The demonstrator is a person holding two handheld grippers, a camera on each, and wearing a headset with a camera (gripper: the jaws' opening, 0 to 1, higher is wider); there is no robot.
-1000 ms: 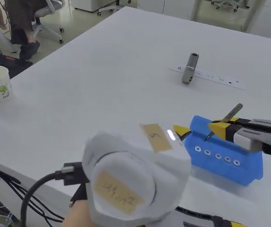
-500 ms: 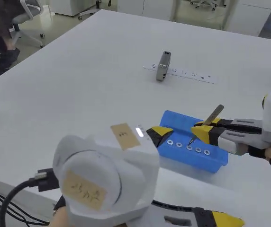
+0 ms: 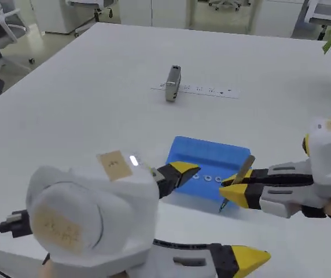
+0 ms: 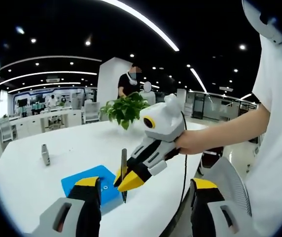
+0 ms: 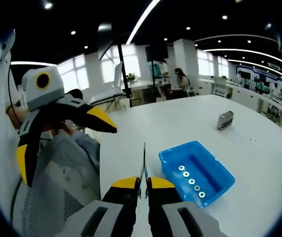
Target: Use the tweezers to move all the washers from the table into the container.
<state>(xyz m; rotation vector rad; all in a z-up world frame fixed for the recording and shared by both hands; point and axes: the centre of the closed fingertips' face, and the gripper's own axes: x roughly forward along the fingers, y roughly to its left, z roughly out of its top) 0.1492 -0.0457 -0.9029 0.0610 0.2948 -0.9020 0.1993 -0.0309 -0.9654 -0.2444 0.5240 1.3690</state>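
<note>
The slim metal tweezers, pinched in the right gripper's closed fingers, have drawn back. Their tip now sits at the near wall of the shallow blue plastic container. The left gripper gapes wide. Beyond the fingers, small ring washers line the container floor, some hidden in the head view.

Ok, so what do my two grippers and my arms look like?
Both the left gripper and right gripper have bulky white rounded bodies and black jaws tipped yellow. The left carries tan handwritten labels and a black cable at its rear. The person wears a white short sleeve.
</note>
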